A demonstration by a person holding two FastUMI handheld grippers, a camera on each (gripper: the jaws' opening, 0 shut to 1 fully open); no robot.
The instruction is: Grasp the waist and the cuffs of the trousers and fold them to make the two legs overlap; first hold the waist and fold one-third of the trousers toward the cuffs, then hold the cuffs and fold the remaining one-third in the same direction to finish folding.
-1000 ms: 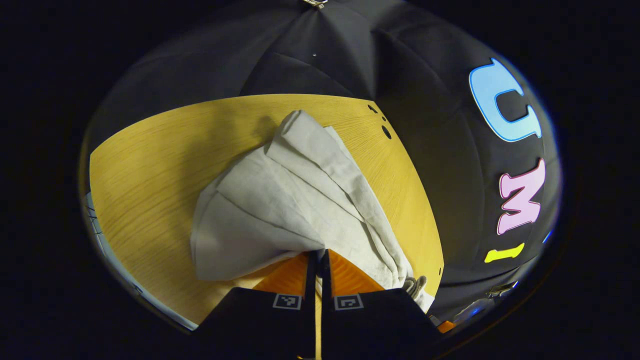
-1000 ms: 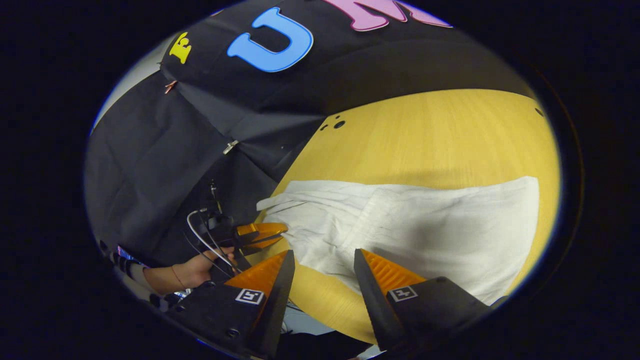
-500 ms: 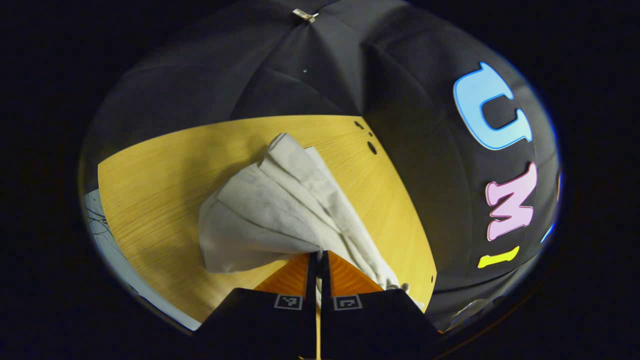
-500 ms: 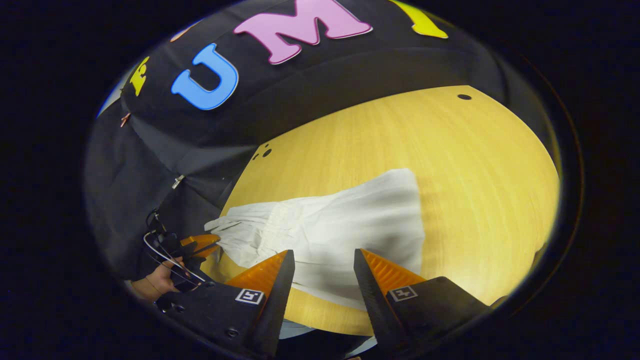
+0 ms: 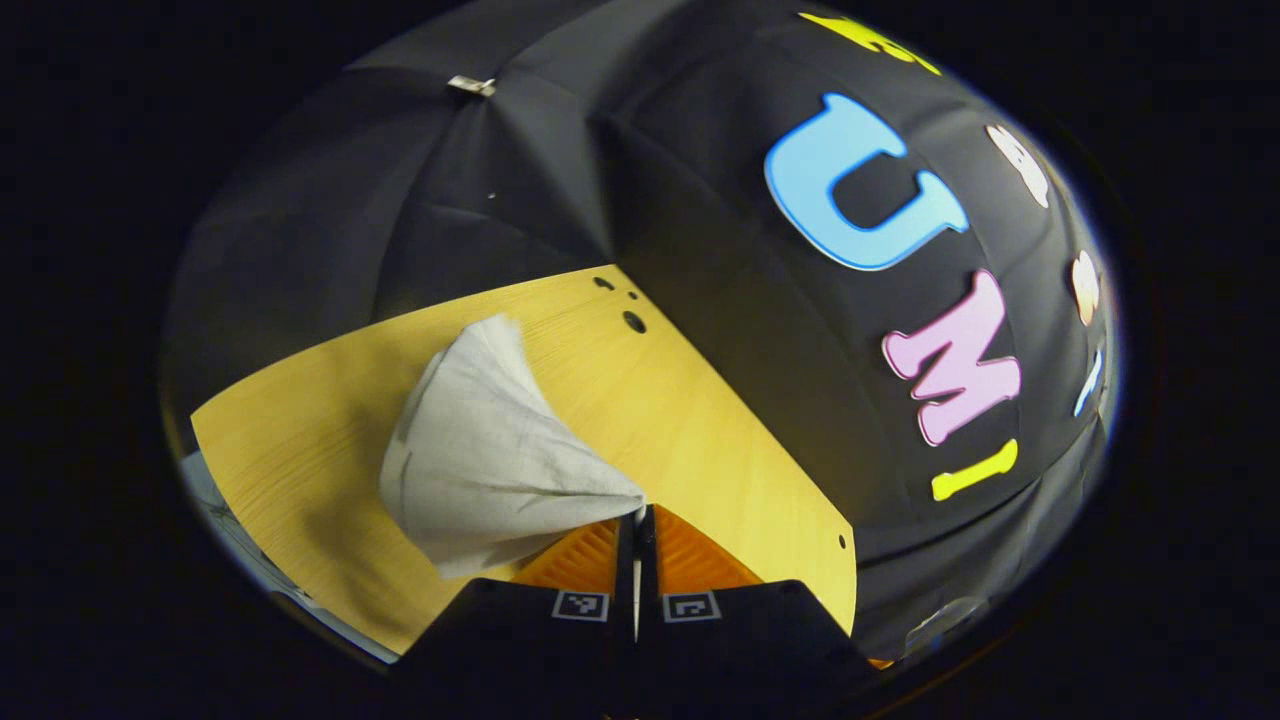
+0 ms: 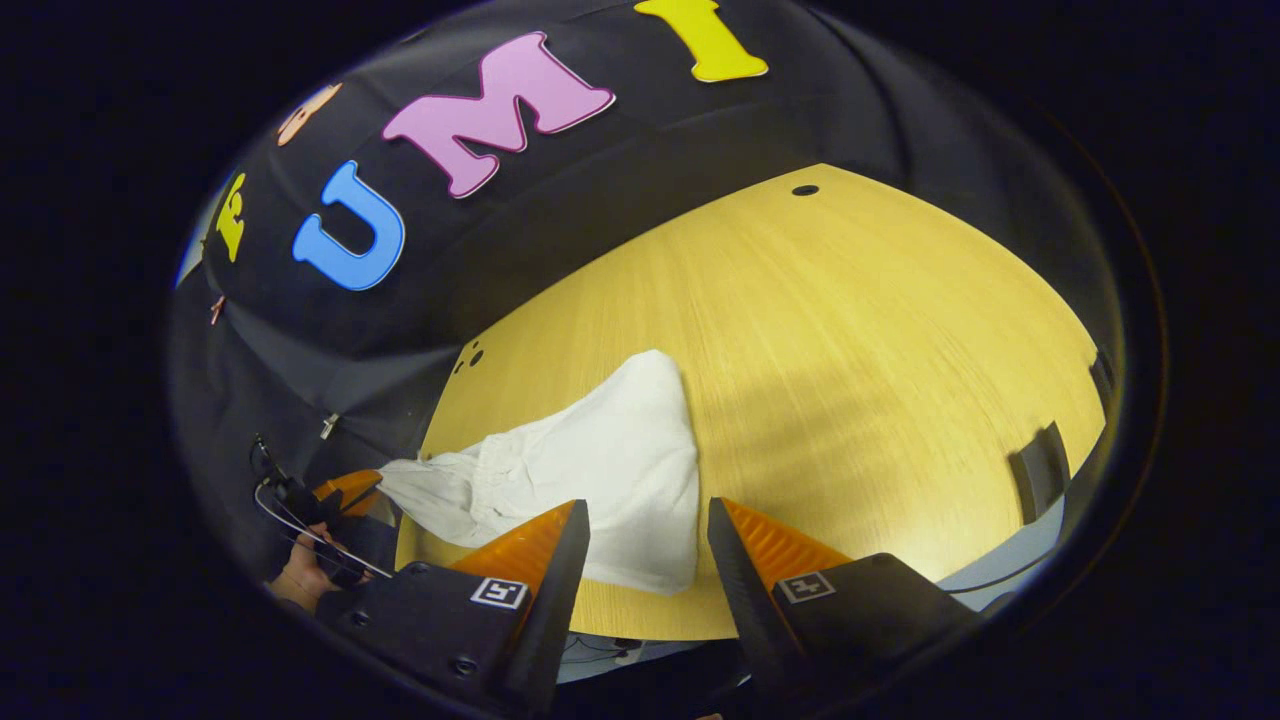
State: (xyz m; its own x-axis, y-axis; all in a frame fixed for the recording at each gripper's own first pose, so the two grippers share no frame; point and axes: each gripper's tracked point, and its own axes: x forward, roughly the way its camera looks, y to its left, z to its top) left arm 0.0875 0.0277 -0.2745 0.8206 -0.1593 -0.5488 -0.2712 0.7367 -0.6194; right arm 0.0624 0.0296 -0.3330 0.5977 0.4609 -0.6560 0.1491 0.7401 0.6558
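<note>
Trousers (image 5: 480, 440) of pale cloth lie bunched on my wooden table (image 5: 700, 440), near the corner where three small holes (image 5: 633, 321) are drilled. My left gripper (image 5: 637, 512) is clenched on a pinch of the cloth, both fingers pressing it, and the fabric fans out from that pinch toward the holed corner. I cannot tell whether the pinched part is waist or cuff from that view.

From the right gripper view the trousers (image 6: 600, 470) run along the table's (image 6: 850, 330) near edge, with a gathered band toward the left end, where I see the left gripper (image 6: 350, 487) and the hand (image 6: 300, 578) holding it at the table's left edge, thin cables looped beside it. My right gripper (image 6: 645, 520) hangs spread wide above the near edge, its fingers either side of the cloth's free end and touching nothing that I can make out.

That same view gives me the rest of the tabletop: another hole (image 6: 805, 189) at the far corner and a dark clamp-like piece (image 6: 1040, 470) on the right edge. Nothing lies between the right gripper and the cloth.

Square black-and-white coded tags sit on the finger mounts; I can read no writing on them.
</note>
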